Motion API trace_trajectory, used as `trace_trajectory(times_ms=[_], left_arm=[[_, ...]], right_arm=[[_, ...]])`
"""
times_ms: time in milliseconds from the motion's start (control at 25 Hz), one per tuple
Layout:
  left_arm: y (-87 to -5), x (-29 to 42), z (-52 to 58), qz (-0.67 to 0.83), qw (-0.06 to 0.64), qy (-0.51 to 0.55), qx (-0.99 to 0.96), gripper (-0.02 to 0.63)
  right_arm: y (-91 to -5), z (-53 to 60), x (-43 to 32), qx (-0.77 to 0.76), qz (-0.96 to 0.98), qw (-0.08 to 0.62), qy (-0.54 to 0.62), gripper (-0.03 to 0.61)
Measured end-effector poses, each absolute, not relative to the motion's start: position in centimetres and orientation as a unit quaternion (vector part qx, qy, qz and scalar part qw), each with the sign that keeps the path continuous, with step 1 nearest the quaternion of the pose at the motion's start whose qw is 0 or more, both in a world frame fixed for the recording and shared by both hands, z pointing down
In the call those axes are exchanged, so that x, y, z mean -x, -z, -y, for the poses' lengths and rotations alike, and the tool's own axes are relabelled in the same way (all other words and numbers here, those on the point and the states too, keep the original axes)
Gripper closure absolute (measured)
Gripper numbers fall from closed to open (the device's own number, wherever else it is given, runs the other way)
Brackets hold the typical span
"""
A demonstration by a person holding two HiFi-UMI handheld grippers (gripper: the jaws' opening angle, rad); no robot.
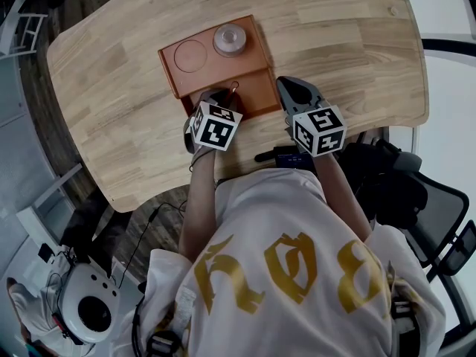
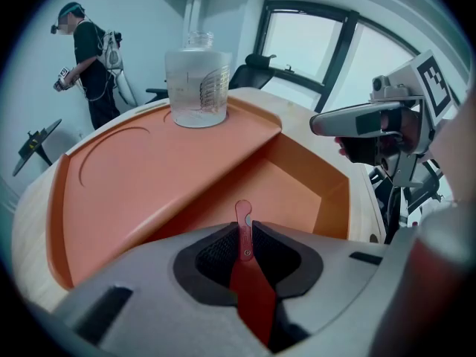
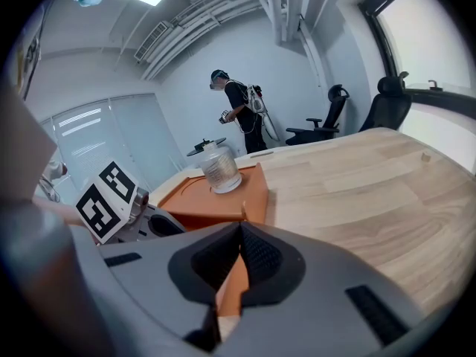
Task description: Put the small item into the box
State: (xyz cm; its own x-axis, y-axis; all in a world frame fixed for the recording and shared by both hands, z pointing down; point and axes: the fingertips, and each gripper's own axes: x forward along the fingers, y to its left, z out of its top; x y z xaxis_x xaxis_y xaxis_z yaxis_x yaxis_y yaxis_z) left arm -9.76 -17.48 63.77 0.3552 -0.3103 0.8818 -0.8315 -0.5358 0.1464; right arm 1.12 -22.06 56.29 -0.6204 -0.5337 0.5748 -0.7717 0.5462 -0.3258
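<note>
An orange box (image 1: 178,80) lies on the wooden table, with a flat upper shelf and a sunken compartment (image 2: 297,192) at its near right. My left gripper (image 1: 225,95) hovers over that compartment and is shut on a small flat red item (image 2: 244,233), whose tip pokes out beyond the pads. The same item shows as a thin sliver (image 1: 234,88) in the head view. My right gripper (image 1: 287,88) sits just right of the box, shut with nothing in it; in its own view the pads (image 3: 256,251) meet in front of the box wall (image 3: 223,199).
A clear ribbed jar (image 1: 230,39) stands upright on the box's far right shelf corner, beside a round recess (image 1: 191,55). A black device (image 1: 286,157) lies at the table's near edge. A person with a headset (image 3: 238,110) and office chairs stand beyond the table.
</note>
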Motion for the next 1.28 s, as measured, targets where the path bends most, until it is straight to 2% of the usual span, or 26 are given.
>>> trace_trajectory(times_ms=[680,1040,1280], left_arm=[[-63.9,9.5,17.3,0.375,0.307,-0.430,-0.762,0.552],[-63.0,9.4,17.6,0.385,0.294,-0.422,-0.767,0.515],[-61.6,9.7,18.4,0.403,0.260,-0.414,-0.774,0.515]], right_arm=[[-55.9,21.7,-1.5,-0.385,0.854,0.200,-0.286,0.566],[-55.2,21.5,-1.7,-0.389,0.855,0.196,-0.280,0.566],[-54.7,21.5,-1.7,-0.391,0.857,0.192,-0.275,0.566]])
